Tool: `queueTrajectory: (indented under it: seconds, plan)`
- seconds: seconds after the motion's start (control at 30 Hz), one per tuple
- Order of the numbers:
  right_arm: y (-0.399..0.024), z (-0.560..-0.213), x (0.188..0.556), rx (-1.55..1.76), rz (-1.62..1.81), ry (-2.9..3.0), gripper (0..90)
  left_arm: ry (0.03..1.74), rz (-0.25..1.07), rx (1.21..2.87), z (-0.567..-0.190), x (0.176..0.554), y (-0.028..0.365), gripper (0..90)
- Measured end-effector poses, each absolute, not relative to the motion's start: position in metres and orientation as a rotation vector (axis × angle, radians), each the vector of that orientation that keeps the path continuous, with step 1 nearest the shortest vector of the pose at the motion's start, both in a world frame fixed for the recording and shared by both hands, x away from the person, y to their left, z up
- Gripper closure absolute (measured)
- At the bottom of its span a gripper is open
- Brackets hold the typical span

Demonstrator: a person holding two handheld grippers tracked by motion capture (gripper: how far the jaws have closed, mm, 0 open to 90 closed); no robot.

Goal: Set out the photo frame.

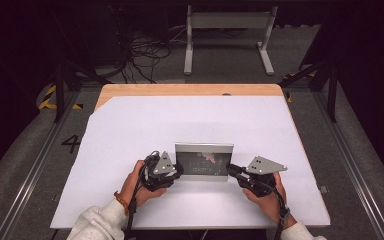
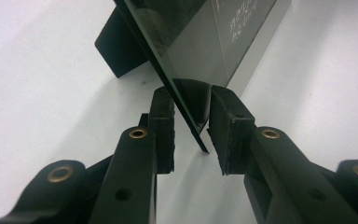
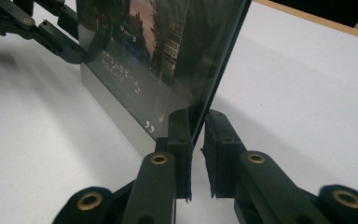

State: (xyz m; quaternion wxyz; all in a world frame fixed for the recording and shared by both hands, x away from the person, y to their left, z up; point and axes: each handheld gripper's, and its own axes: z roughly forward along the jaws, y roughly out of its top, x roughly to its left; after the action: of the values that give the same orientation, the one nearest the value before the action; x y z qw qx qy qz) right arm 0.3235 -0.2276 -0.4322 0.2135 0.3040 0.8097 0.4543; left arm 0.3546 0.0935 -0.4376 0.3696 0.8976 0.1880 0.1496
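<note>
- Picture frame (image 1: pixel 204 160): stands upright on its long edge on the near middle of the white sheet (image 1: pixel 130 130) that covers the wooden table (image 1: pixel 190 89). Flat, rectangular, thin; glossy dark glass front with a picture and small white lettering behind it, a pale grey matte border (image 3: pixel 116 119) below, a black back prop (image 2: pixel 116 49).
- Left gripper (image 1: pixel 178 171): at the frame's left end, jaws set either side of the panel edge (image 2: pixel 186 105). One pad (image 2: pixel 165 116) lies against the back face; a sliver of gap shows at the front pad, so the clamp looks not fully seated.
- Right gripper (image 1: pixel 230 168): at the frame's right end, jaws brought close together on the panel edge (image 3: pixel 196 122), pads touching or all but touching both faces.
- Pads: black, blocky, matte rubber; links black with brass-coloured pins.
- Risk: smooth glass gives the pads little bite. A lift with one end loose would likely let the frame pivot or slip out.
- Risk: uneven pull from the two ends could twist the thin panel.
- Risk: hard squeezing at the bare edge might chip or crack the glass.
- Risk: a push toward the back could fold the prop and tip the frame flat.
</note>
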Motion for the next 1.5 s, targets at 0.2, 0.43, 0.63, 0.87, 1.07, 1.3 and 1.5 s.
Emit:
queueTrajectory:
  seconds: [0.2,0.43,0.63,0.87,1.07,1.3,1.5]
  plan:
    - [-0.224,-0.434,0.327,0.865,1.264,2.234,80.7,0.487,0.39,2.307,-0.437,0.355,0.095,71.9]
    - [-0.22,-0.434,0.329,0.873,1.26,2.231,80.6,0.487,0.39,2.311,-0.438,0.356,0.1,73.2]
    - [-0.219,-0.434,0.327,0.881,1.249,2.226,80.9,0.495,0.397,2.323,-0.441,0.354,0.103,74.1]
    - [-0.219,-0.433,0.325,0.874,1.238,2.232,81.4,0.492,0.41,2.322,-0.44,0.353,0.104,75.6]
    - [-0.219,-0.434,0.325,0.871,1.237,2.234,81.2,0.494,0.398,2.315,-0.441,0.354,0.103,75.9]
    - [-0.219,-0.435,0.325,0.863,1.22,2.244,81.3,0.488,0.392,2.329,-0.443,0.353,0.103,74.6]
    - [-0.222,-0.432,0.321,0.848,1.21,2.239,83.2,0.482,0.395,2.311,-0.441,0.352,0.106,74.7]
